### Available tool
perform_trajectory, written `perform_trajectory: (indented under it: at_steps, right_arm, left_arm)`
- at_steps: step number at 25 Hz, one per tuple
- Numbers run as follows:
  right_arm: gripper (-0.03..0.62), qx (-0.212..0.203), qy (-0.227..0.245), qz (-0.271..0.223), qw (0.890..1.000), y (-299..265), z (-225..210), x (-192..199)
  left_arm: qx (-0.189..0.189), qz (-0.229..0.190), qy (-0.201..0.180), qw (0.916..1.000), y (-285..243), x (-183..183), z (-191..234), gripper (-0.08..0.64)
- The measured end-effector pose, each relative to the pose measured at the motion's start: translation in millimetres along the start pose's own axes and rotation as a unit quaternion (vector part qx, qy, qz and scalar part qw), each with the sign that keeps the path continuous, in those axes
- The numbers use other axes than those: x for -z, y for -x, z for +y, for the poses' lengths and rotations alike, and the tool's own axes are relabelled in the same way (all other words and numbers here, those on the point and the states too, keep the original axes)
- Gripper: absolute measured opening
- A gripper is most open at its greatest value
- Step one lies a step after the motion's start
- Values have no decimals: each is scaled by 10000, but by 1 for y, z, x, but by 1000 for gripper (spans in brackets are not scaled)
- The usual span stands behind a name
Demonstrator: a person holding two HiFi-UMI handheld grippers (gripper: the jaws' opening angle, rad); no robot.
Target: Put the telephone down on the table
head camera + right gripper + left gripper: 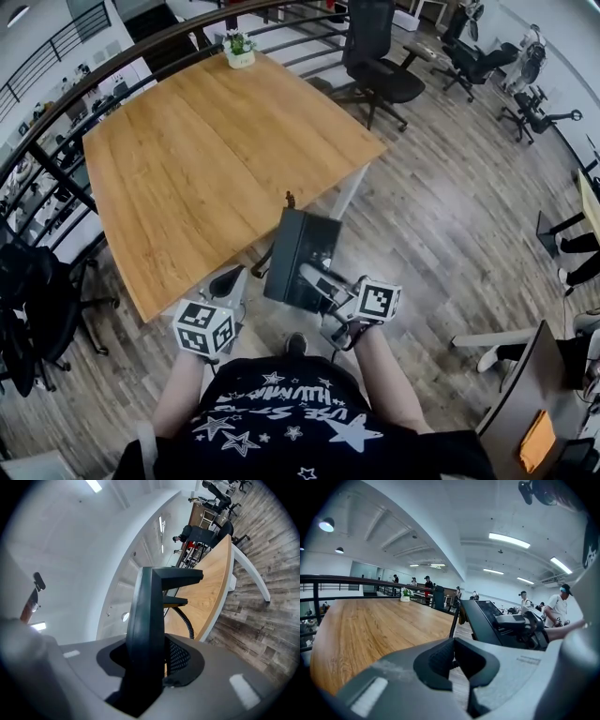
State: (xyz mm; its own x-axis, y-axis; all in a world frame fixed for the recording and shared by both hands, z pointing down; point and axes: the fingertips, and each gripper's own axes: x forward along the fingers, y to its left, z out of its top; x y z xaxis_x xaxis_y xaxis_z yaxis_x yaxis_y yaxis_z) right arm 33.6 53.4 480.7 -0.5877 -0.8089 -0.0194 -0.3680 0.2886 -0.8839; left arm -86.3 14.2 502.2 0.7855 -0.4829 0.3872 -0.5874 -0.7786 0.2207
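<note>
1. My right gripper [157,645] has its jaws clamped across the edge of the black telephone [298,253]. In the right gripper view the pads press on both its faces.
2. The telephone is up in the air, not on the wooden table [206,159]. It hangs just off the table's near edge, on the 5 o'clock side, over the plank floor [450,216].
3. A coiled cord [454,616] runs down from the telephone's far end, on the side toward the table.
4. My left gripper [453,641] has its jaws drawn together on nothing. It sits near the telephone, at about 8 o'clock of it, and I see no contact.
5. A small potted plant [239,49] stands on the table's far corner, at 12 o'clock from me.
6. A black office chair [380,66] stands past the table at 1 o'clock.
</note>
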Motion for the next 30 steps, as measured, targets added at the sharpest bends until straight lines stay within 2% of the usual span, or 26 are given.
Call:
perform_trajectory:
  at_steps: [14,20,30]
  right_arm:
    - [163,40,-150,95,9998,7,-28,-36]
    - [163,158,-135,118,9997,-1,-44,-51]
    - [163,459,-61,125,9989,-41,-81,-117]
  left_arm:
    - [-163,39,232,9996,-33,-13,-3,5]
    - [-28,150,282,9995,-64,-14,11,5]
    - [236,179,276,9992,-138,-57,50,5]
